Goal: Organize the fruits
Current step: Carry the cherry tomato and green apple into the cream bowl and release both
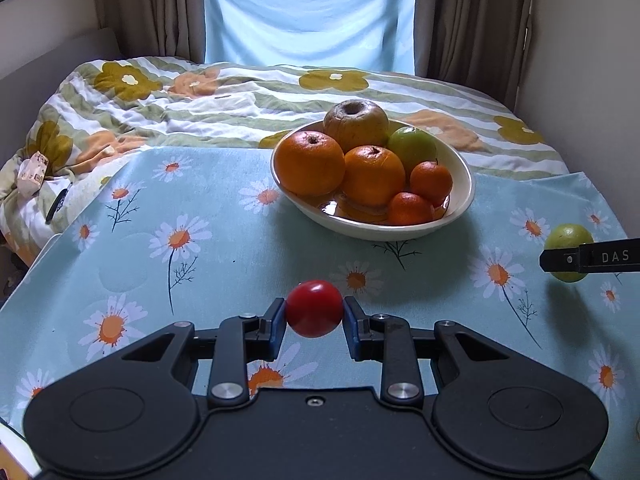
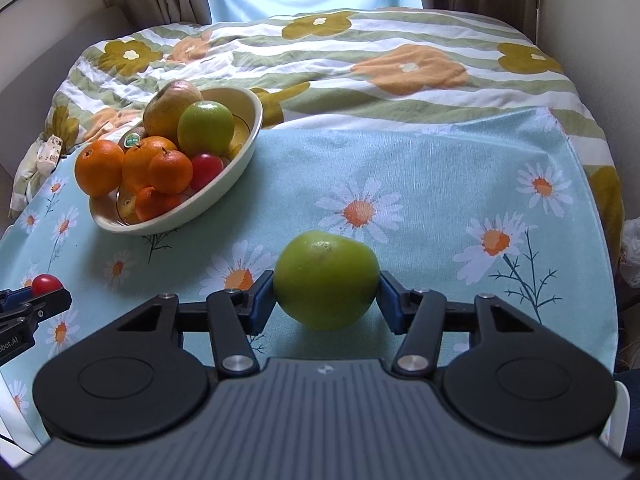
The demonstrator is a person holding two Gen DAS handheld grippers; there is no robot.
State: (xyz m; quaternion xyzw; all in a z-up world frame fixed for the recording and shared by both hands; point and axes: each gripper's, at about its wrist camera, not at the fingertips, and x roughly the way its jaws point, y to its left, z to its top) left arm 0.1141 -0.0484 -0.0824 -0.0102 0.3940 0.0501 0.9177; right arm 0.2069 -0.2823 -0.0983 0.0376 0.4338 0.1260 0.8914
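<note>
Fruits are split between a cream bowl and the two grippers, all over a pale blue daisy-print tablecloth laid across a table in front of a bed with a flowered quilt. In the left wrist view, the left gripper has its blue pads pressed against either side of a small red tomato, the jaws narrowed to the width of that fruit; whether the tomato rests on the cloth or is raised just above it cannot be told. Beyond it, near the far edge of the cloth, the bowl carries a brownish pear-like fruit at the back, a green apple beside it, two large oranges in front and two small mandarins at the near right. The right wrist view also shows a second red tomato tucked among them and a kiwi with a green sticker behind the oranges. The right gripper is spread much wider, its pads clamped on the flanks of a large green apple-like fruit, which sits well to the right of the bowl and apart from it. From the left wrist view the same green fruit appears at the far right edge, partly covered by a black finger marked "DAS". Brown curtains frame a light blue blind behind the bed.
</note>
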